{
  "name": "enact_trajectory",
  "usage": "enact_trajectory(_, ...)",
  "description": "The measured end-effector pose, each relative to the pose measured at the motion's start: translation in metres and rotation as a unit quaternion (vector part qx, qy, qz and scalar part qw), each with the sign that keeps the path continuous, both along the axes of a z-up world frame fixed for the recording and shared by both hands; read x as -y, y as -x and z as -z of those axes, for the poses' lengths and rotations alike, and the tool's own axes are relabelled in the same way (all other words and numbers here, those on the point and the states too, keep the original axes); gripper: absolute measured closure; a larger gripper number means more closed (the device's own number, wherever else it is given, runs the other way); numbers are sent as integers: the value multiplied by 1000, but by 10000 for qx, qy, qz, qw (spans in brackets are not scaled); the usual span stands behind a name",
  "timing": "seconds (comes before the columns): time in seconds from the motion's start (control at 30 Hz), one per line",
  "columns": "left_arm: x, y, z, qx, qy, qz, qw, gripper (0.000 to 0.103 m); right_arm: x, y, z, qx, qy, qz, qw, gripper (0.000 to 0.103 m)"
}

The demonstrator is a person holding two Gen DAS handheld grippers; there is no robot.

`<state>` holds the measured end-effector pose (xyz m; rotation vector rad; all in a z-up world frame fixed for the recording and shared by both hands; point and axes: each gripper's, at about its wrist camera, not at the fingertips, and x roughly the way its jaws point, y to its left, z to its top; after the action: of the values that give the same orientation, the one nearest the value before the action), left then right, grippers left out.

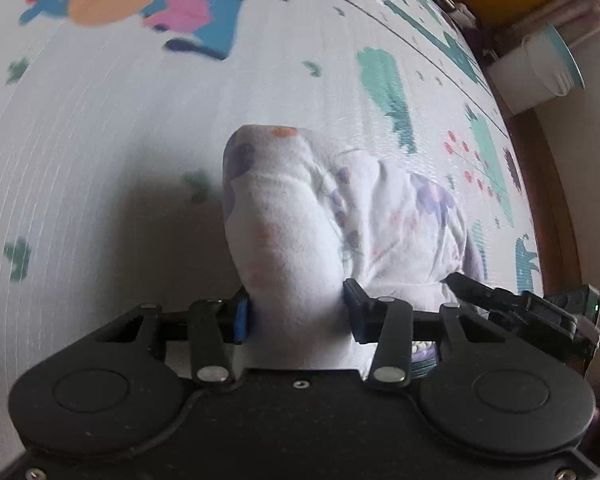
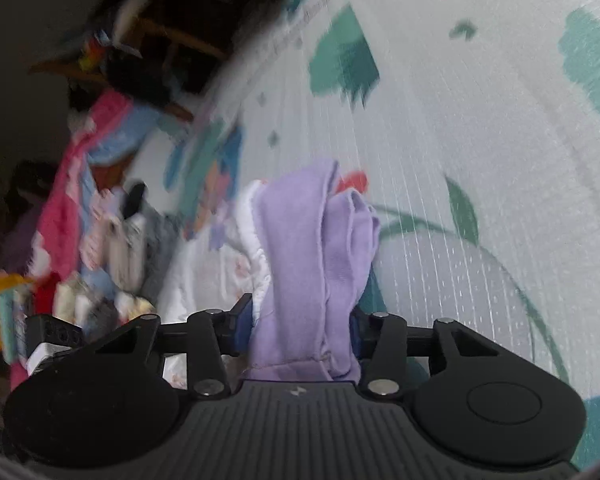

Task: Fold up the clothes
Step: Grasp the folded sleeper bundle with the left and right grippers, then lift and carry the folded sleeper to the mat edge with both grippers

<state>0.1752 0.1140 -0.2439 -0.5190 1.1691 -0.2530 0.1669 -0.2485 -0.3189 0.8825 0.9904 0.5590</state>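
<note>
A white garment with purple and orange flowers (image 1: 300, 220) is bunched between my left gripper's fingers. My left gripper (image 1: 298, 312) is shut on it and holds it above the play mat (image 1: 120, 140). My right gripper (image 2: 300, 328) is shut on the garment's lilac part (image 2: 312, 248), with the white floral fabric (image 2: 236, 264) hanging to its left. The right gripper also shows at the left wrist view's right edge (image 1: 512, 304). Both views are motion-blurred.
A pile of colourful clothes (image 2: 80, 240) lies at the mat's left edge in the right wrist view, with dark wooden furniture (image 2: 160, 40) behind. A white bucket (image 1: 540, 68) and a wooden floor strip (image 1: 548, 184) border the mat on the right in the left wrist view.
</note>
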Motion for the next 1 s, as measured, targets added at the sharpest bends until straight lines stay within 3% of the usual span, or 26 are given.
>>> enact_trajectory(0.17,55,-40,-36,188,-115,817,9964,59,56,12,-22,508,-293,682,9959,57)
enact_trajectory(0.37,171,-93,-61,446,-129,2000,9787,59,155,39,-41,847,-283,1846,9788,57)
enact_trajectory(0.57,308,-133,-53,586,398,2952,9528,59,269,80,-52,1088,-133,3343,9361,57)
enact_trajectory(0.67,366,-148,-42,594,792,3205,9421,59,317,101,-54,1262,17,3984,9085,57)
enact_trajectory(0.77,414,-157,-33,732,1018,3334,9344,59,349,117,-53,1341,190,4465,8845,58)
enact_trajectory(1.0,501,-165,-38,984,1082,3691,9178,59,397,129,-29,1271,337,5365,8336,60)
